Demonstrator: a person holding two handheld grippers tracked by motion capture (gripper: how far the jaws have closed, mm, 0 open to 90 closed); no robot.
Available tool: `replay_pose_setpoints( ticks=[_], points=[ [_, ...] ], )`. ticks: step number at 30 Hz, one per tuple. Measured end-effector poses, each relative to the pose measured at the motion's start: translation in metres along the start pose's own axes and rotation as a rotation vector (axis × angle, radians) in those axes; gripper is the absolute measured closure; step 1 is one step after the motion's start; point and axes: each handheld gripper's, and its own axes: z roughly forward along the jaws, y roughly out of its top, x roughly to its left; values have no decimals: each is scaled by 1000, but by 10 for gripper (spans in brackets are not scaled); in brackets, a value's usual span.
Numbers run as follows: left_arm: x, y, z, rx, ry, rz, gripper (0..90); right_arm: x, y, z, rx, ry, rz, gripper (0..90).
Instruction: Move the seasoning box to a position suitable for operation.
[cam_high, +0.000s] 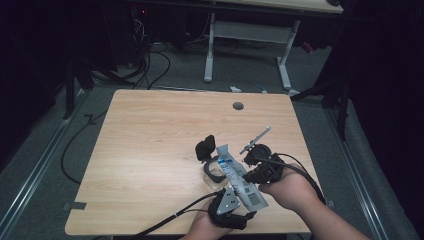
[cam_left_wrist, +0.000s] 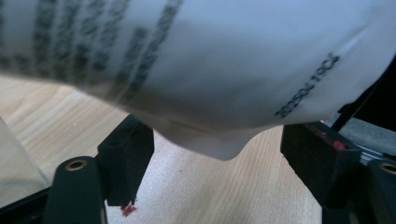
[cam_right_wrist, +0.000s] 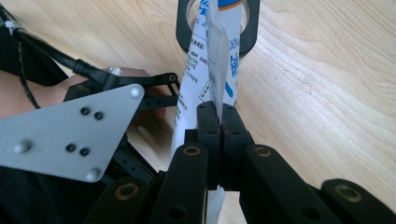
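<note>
Sachet (cam_right_wrist: 219, 60) clamped in right gripper (cam_right_wrist: 220, 122) above cup (cam_high: 216, 170); left gripper (cam_left_wrist: 217, 154) open beneath. Next: tip contents in.

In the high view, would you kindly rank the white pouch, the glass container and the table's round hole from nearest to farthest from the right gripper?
1. White pouch: clamped in the right gripper.
2. Glass container: just left, under the pouch's tip.
3. Round hole: near the table's far edge.

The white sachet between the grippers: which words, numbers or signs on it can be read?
White sachet: a black stamped code near its edge, too blurred to quote with certainty.
White sachet, left gripper view: rows of dark print, blurred, unreadable.
White sachet, right gripper view: blue and black print, too small to read.
</note>
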Motion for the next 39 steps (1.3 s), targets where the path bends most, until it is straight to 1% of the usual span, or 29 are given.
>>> replay_pose_setpoints(
  ticks=[3,4,6,7,9,11,13,16,19,20,22,24,25,26,30,32,39],
  points=[
    [1,1,-1,-1,9,-9,295,-1,0,1,4,-3,-3,896],
    [3,1,-2,-2,17,-15,359,-1,0,2,7,-1,2,897],
    [3,1,-2,-1,21,-13,369,-2,-1,3,8,-6,-1,897],
    [1,1,-3,-5,30,-8,376,-2,-2,3,7,-3,12,896],
    [1,2,-4,-7,32,-9,386,-3,-1,2,5,-8,-1,896],
    [0,2,-4,-10,36,-7,392,-3,-1,2,3,-6,-1,896],
    [-1,3,-6,-9,47,3,408,-2,0,2,4,-12,3,897],
    [-3,3,-8,-12,53,7,421,-1,1,2,6,-15,-12,896],
    [-8,3,-12,-10,58,25,434,1,3,3,8,-13,-17,896],
    [-8,3,-12,-10,58,25,440,2,4,3,7,-15,-21,897],
    [-10,3,-14,-9,66,41,451,2,5,4,13,-18,-24,896],
    [-11,3,-16,-6,72,47,452,2,5,4,13,-20,-29,897],
    [-11,3,-17,-9,77,47,454,3,7,5,14,-15,-29,897],
    [-11,3,-17,-9,77,47,455,4,7,5,15,-17,-38,897],
    [-11,1,-21,-16,87,33,459,5,11,6,13,-15,-44,897],
    [-11,1,-22,-15,94,35,460,5,13,7,13,-15,-51,897],
    [-8,-2,-32,0,121,28,467,8,21,11,17,-17,-75,897]
  ],
)
